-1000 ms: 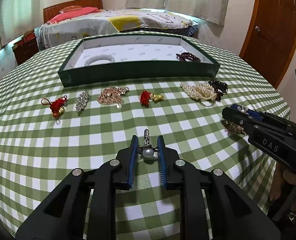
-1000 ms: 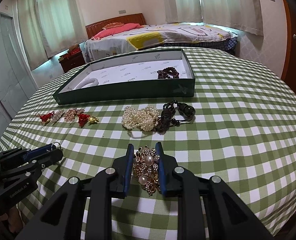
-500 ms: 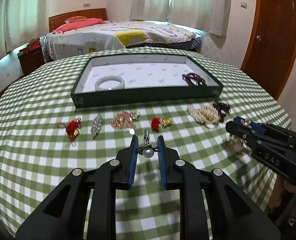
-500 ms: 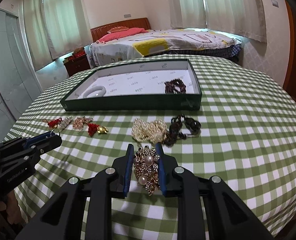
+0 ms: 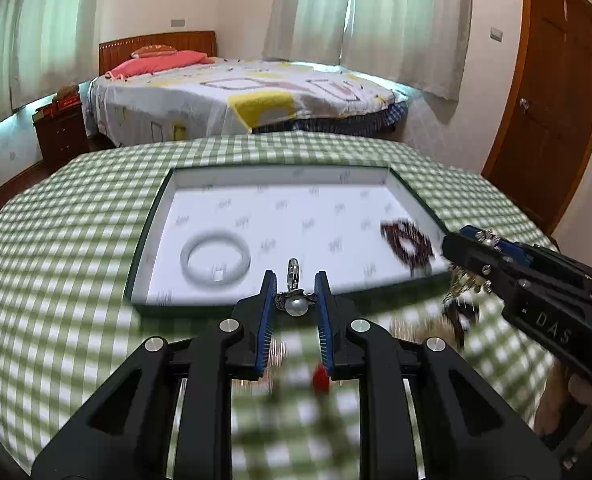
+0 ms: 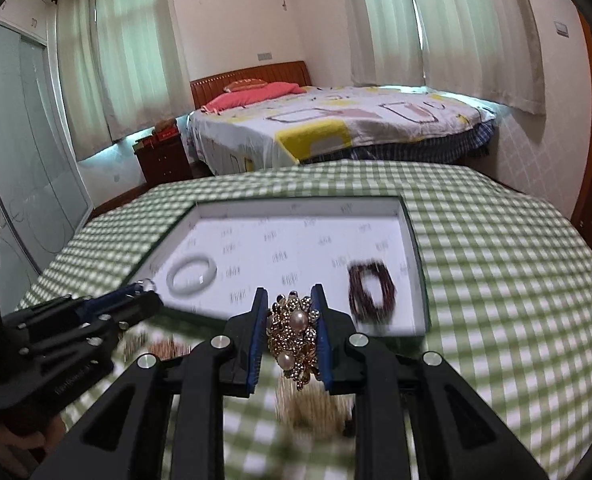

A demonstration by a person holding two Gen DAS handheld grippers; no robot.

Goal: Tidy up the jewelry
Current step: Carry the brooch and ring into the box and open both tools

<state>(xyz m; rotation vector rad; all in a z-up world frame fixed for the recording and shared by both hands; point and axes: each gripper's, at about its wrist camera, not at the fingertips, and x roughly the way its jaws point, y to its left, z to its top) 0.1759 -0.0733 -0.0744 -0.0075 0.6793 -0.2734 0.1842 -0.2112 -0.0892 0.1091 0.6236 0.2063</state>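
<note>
My left gripper [image 5: 294, 294] is shut on a small silver pearl pendant [image 5: 294, 305], held in the air just before the near wall of the green jewelry tray [image 5: 200, 308]. My right gripper [image 6: 289, 322] is shut on a gold pearl brooch [image 6: 294, 330], also lifted, before the same tray [image 6: 423, 280]. Inside the white-lined tray lie a white bangle [image 5: 215, 256] at the left and a dark red bead bracelet [image 5: 407, 242] at the right. The right gripper [image 5: 461, 246] shows at the right edge of the left wrist view; the left gripper [image 6: 148, 300] shows at the left of the right wrist view.
The round table has a green checked cloth [image 5: 56, 280]. Blurred jewelry lies on it below the grippers: a pearl strand [image 6: 311, 408], a red piece [image 5: 319, 380], gold pieces [image 6: 164, 346]. A bed [image 5: 256, 96], a nightstand [image 5: 60, 132] and a wooden door [image 5: 551, 100] stand beyond.
Both grippers have risen and moved forward toward the tray with their pieces held. The row of jewelry on the cloth has slid below the fingers, and the tray's inside fills the view.
</note>
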